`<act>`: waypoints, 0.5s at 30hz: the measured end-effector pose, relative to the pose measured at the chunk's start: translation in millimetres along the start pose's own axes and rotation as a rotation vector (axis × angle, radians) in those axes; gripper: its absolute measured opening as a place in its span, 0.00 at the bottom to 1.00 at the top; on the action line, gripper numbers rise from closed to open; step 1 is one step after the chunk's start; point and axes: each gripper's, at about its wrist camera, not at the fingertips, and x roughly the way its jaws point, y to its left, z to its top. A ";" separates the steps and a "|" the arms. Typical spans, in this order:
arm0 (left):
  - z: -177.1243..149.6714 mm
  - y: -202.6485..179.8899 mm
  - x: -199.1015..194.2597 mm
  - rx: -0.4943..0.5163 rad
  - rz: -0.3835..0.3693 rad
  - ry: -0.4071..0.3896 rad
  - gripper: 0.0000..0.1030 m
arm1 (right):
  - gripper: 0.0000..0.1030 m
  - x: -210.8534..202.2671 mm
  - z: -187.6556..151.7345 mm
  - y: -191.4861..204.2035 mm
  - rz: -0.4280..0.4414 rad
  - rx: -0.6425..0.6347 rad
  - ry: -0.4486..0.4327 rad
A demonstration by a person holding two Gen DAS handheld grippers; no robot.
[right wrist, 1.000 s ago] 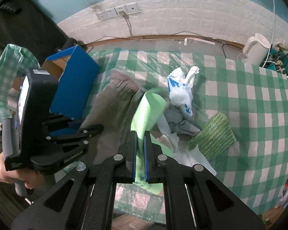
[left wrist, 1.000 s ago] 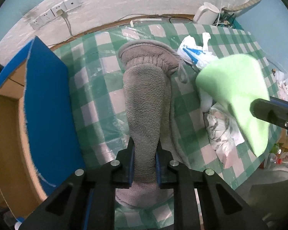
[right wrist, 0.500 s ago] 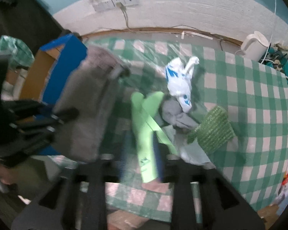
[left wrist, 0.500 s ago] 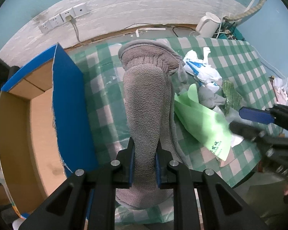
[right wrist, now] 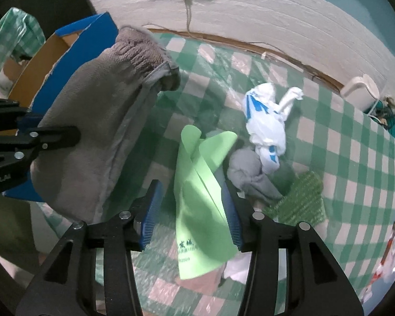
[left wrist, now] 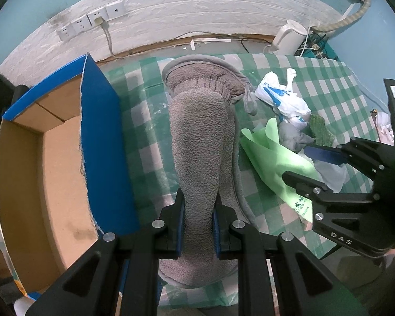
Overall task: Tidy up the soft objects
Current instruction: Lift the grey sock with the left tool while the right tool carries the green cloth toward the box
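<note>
My left gripper [left wrist: 197, 205] is shut on a grey fleece garment [left wrist: 200, 142], lifted above the checked table; it also shows in the right wrist view [right wrist: 97, 121]. My right gripper [right wrist: 192, 208] is open, its jaws either side of a light green bag [right wrist: 200, 197] that lies on the table; the bag also shows in the left wrist view [left wrist: 271, 163]. A white and blue plastic bag [right wrist: 266, 121], a small grey cloth [right wrist: 250, 176] and a green knitted cloth [right wrist: 300, 200] lie to the right.
An open cardboard box with blue sides [left wrist: 55, 152] stands at the table's left edge. A white kettle [left wrist: 289, 36] and cables sit at the back right by the wall. The green checked tablecloth [right wrist: 355, 158] covers the table.
My right gripper has opened and let go of the green bag, which now lies on the table. My left gripper has lifted the grey garment higher, toward the box.
</note>
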 end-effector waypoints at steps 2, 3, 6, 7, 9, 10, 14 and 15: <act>0.0 1.9 1.0 -0.005 -0.002 0.003 0.17 | 0.46 5.1 1.9 3.1 -0.007 -0.022 0.004; 0.0 3.0 1.3 -0.007 -0.004 0.005 0.17 | 0.46 7.4 2.5 3.9 -0.009 -0.030 0.007; -0.1 5.7 1.6 -0.012 -0.007 0.007 0.17 | 0.46 16.4 4.3 6.6 -0.037 -0.056 0.027; 0.0 6.4 1.4 -0.013 -0.009 0.008 0.17 | 0.46 20.7 5.0 7.4 -0.046 -0.068 0.037; -0.5 7.4 1.1 -0.018 -0.012 0.008 0.17 | 0.46 27.1 4.7 9.0 -0.055 -0.082 0.053; -0.5 7.5 0.9 -0.018 -0.014 0.009 0.17 | 0.46 30.5 4.7 9.6 -0.058 -0.088 0.061; -0.1 8.0 -0.2 -0.019 -0.021 0.010 0.17 | 0.44 40.2 1.5 12.2 -0.073 -0.114 0.090; 0.2 8.1 -0.6 -0.020 -0.023 0.010 0.17 | 0.41 42.4 0.1 12.7 -0.074 -0.120 0.100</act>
